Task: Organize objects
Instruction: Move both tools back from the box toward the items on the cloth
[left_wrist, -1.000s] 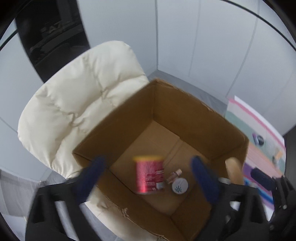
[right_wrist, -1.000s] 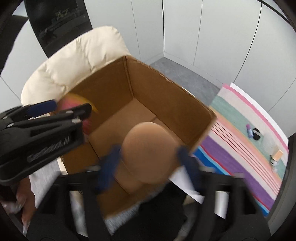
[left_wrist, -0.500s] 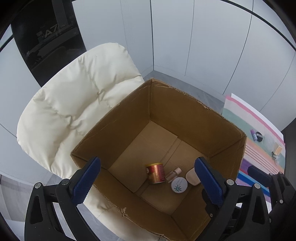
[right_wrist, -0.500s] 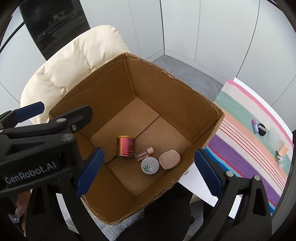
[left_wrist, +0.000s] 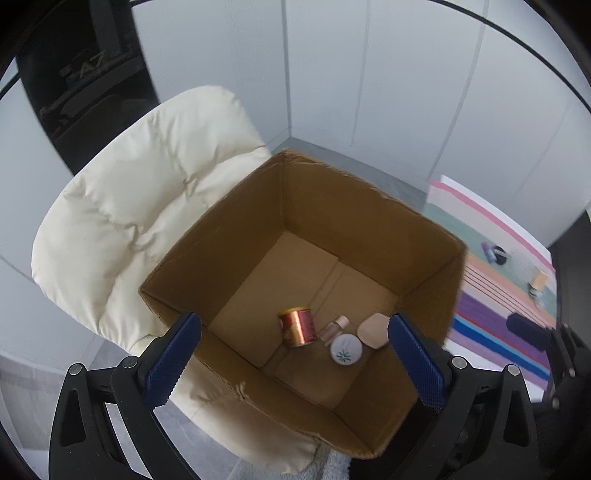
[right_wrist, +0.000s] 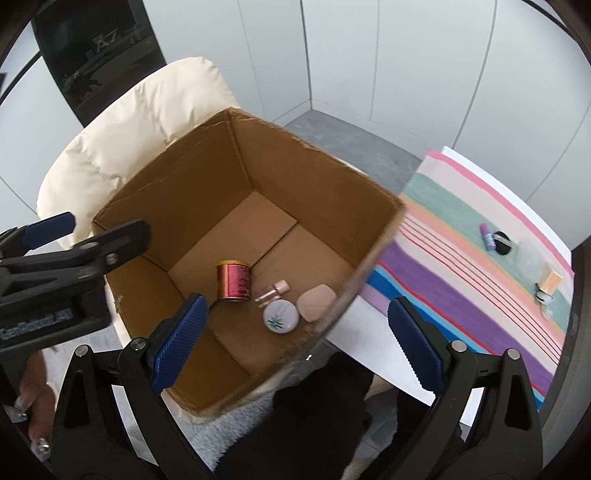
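Cardboard box (left_wrist: 354, 206) lies below both tools, left (left_wrist: 293, 363) and right (right_wrist: 295, 338), spread wide, holding nothing

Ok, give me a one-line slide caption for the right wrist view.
Open right tongs above a cardboard box holding a red can, small bottle, round white tin and beige sponge.

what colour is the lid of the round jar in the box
White, with a teal-green leaf-like mark on the round jar; clearest in the right wrist view.
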